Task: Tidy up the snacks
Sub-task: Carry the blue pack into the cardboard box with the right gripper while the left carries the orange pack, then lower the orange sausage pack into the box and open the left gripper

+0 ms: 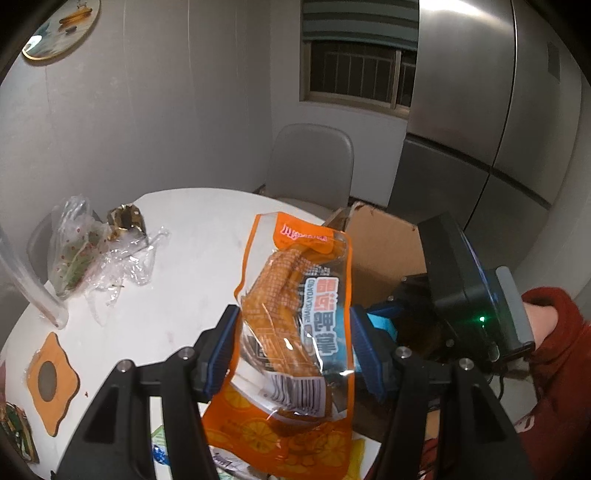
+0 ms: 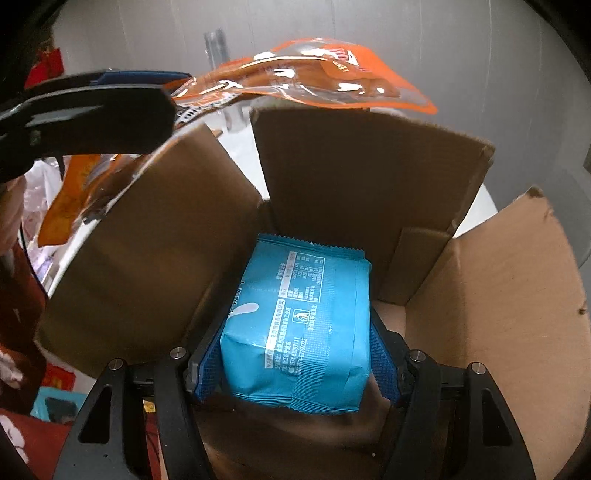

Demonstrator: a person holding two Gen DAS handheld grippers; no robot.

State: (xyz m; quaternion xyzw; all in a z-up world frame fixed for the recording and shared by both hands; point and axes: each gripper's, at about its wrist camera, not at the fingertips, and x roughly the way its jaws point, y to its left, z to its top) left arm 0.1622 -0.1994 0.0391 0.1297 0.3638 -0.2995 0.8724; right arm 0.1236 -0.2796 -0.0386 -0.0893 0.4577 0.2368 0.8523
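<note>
We see our right gripper [image 2: 295, 354] clamped on a blue snack pack [image 2: 299, 325], lowered inside the open cardboard box [image 2: 498, 295] between its 4 raised flaps. Our left gripper [image 1: 295, 350] pinches an orange snack pouch [image 1: 295, 314] above the white table [image 1: 184, 258], just beside the box.

Place: I think I am in the dining corner of a home.
Table: a white round table [image 1: 192, 236] with crumpled plastic bags [image 1: 85, 254] and an orange coaster [image 1: 51, 380] on it.
Seat: a grey padded chair [image 1: 310, 166] stands at the far side of the table.
Appliance: a tall steel fridge [image 1: 480, 110] fills the right wall.
Wall: a round decorative plate [image 1: 61, 27] hangs on it; a barred window [image 1: 358, 70] is beside the fridge.
</note>
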